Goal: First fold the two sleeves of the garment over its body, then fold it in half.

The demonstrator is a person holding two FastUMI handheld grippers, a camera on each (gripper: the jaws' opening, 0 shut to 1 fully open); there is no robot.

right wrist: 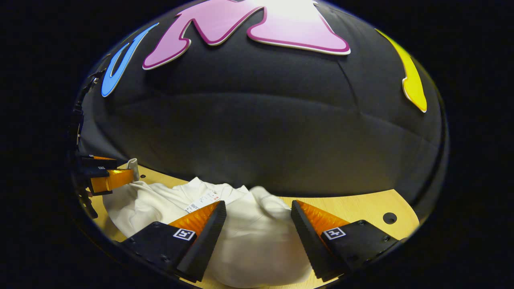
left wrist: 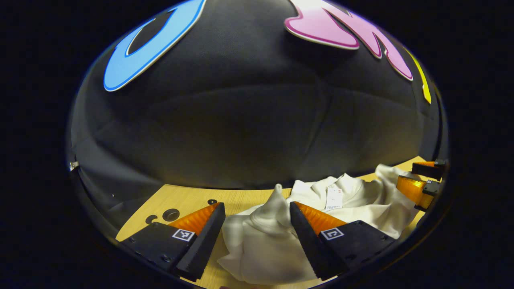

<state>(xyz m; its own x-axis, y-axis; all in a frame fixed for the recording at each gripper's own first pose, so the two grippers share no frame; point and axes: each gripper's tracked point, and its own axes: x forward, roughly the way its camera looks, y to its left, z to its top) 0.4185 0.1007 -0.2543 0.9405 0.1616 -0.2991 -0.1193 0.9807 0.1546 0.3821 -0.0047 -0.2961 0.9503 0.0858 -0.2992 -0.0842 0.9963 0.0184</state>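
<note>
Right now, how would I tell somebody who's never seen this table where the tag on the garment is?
Start at the light wooden table in front of the black cloth wall. On it lies a crumpled white garment. Near its collar, on the side toward the wall, a small white paper tag sticks up; its flat, printed rectangle stands out against the soft folds around it.
</note>
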